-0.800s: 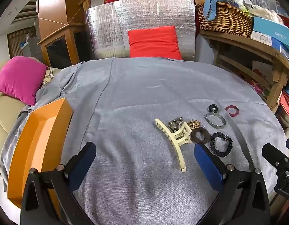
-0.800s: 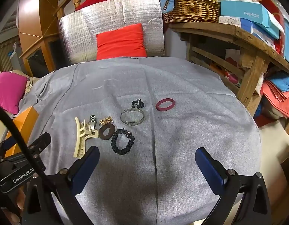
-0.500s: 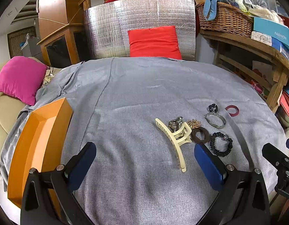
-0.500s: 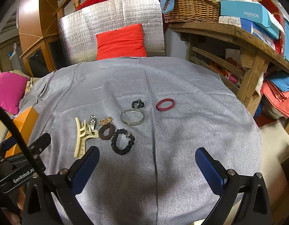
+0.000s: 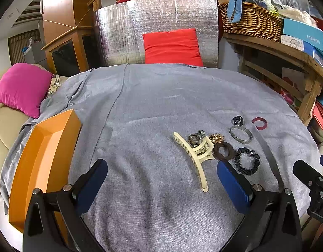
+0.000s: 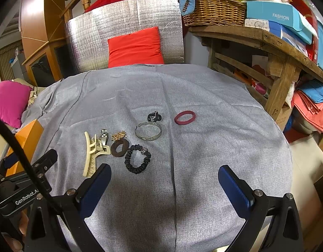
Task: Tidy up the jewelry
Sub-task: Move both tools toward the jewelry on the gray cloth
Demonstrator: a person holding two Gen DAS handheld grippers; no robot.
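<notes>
Both grippers hover wide apart, holding nothing. The left gripper [image 5: 161, 180] has the cream claw clip [image 5: 196, 154] just ahead-right; the right gripper [image 6: 163, 180] has the black scrunchie [image 6: 137, 158] just ahead-left.

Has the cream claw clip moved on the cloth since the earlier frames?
No. The claw clip keeps its place beside the brown ring; neither gripper, left or right, touches it.
</notes>
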